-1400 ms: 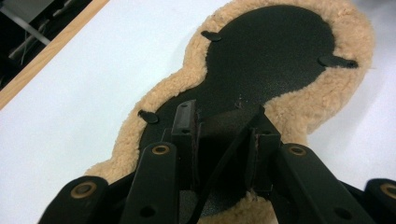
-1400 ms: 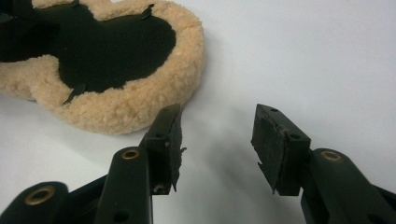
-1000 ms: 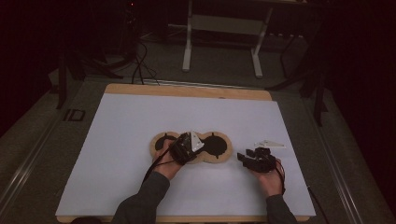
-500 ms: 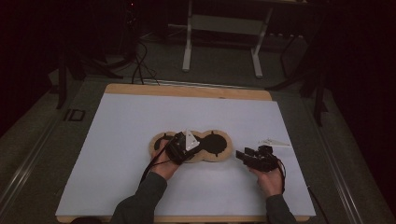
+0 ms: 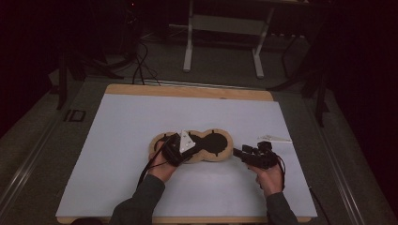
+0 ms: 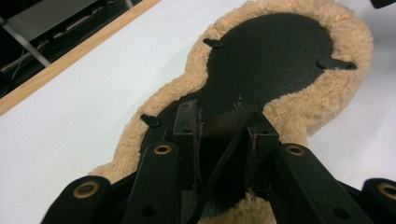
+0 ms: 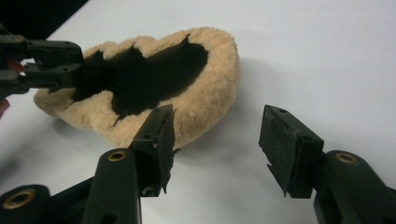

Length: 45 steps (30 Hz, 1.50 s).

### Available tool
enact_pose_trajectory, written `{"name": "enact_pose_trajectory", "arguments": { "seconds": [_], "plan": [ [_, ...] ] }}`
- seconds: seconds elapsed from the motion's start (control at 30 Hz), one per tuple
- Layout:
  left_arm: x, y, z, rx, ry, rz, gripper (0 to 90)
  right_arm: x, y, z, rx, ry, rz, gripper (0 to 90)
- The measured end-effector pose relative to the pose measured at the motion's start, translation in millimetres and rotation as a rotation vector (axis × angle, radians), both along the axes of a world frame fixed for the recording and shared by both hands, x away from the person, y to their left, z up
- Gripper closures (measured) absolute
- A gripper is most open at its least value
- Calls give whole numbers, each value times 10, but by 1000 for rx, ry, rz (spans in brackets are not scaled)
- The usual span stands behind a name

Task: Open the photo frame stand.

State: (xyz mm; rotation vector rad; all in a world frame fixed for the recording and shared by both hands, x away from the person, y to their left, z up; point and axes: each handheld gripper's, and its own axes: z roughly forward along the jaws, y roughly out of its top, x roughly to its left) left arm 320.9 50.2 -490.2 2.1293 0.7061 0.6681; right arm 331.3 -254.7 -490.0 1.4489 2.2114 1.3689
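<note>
High view: a tan fleece-edged, peanut-shaped pad with a black centre (image 5: pixel 206 145) lies mid-table on the white sheet (image 5: pixel 117 140). The left gripper (image 5: pixel 180 145) sits on the pad's left half, jaws pinching a fold of the black lining. Just right of the pad, the right gripper (image 7: pixel 215 144) has just been opening, nothing between its spread jaws.

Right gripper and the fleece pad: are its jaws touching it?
Apart. In the right gripper view the right gripper stands with jaws wide and bare white table between them; the fleece pad lies beyond the jaw tips.
</note>
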Motion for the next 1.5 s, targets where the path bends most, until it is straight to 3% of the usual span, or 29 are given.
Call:
{"name": "enact_pose_trajectory", "arguments": {
  "seconds": [0.1, 0.23, 0.63, 0.97, 1.33, 1.5],
  "plan": [
    [-14, 15, -4, -12, -5, 2, 721, 34, 68, 28, -10, 13, 16, 426],
    [-18, 49, 2, -33, -11, 2, 721, 70, 146, 97, 12, 34, 47, 389],
    [-22, 155, 30, -109, -23, 13, 722, 159, 283, 300, 16, 52, 58, 386],
    [-47, 208, 28, -144, -37, 32, 722, 253, 376, 351, 39, 98, 60, 393],
    [-52, 289, 36, -186, -40, 45, 724, 386, 408, 393, 91, 190, 68, 384],
    [-56, 314, 39, -195, -41, 50, 724, 409, 436, 417, 86, 201, 74, 375]
  ]
}}
